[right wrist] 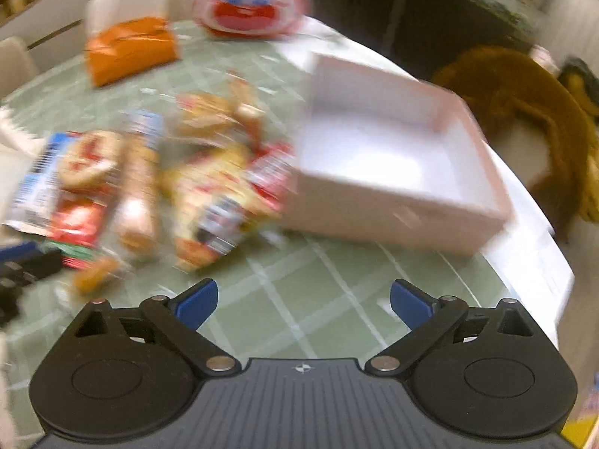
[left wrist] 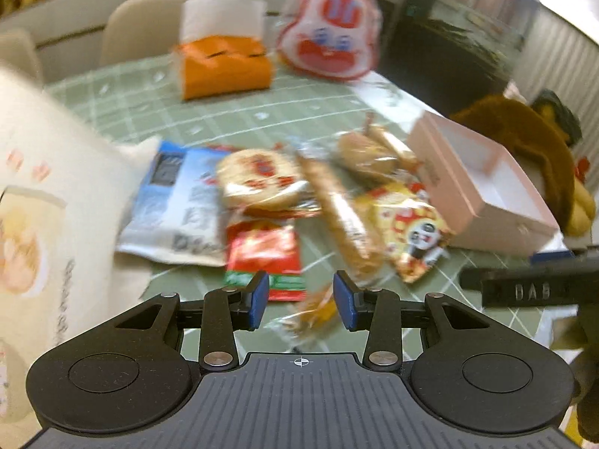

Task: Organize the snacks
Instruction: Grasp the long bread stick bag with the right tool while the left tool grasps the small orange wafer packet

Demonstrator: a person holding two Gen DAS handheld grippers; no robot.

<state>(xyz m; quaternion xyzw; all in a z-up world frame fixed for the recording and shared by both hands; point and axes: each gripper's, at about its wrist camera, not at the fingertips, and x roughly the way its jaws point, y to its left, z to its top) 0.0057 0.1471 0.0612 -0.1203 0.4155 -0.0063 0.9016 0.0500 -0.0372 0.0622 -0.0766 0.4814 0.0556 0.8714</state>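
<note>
On a green tablecloth (left wrist: pixel 292 112) crossed by pale lines, everything is spread out, and both views are smeared by motion blur. A large cream bag (left wrist: pixel 45 217) printed with a bowl picture is seen at the left edge of the left wrist view; its writing is too blurred to be read. An open pink box (right wrist: pixel 393 157) with a white, bare interior is set at the right end of the table, just beside the snack pile. At the far side an orange tissue pack (left wrist: pixel 224 71) and a red-and-white cartoon-face bag (left wrist: pixel 331 33) are placed near each other. Among the snacks are told apart a blue-and-white packet (left wrist: pixel 176 205) with unreadable print, a round cracker (left wrist: pixel 262 179) in clear wrap lying partly on it, a long wrapped stick (left wrist: pixel 340 217), a yellow packet (left wrist: pixel 411 232) bearing a panda figure, a red packet (left wrist: pixel 265 258), and a small clear-wrapped piece (left wrist: pixel 314 310).

Letters reading "DAB" are made out on a black bar (left wrist: pixel 531 290) at the right of the left wrist view.

Both grippers are angled down toward the table. The left gripper (left wrist: pixel 301 299) is part-parted over the small wrapped piece, with nothing pressed between the pads. The right gripper (right wrist: pixel 303 305) is spread wide over bare cloth, grasping nothing.
</note>
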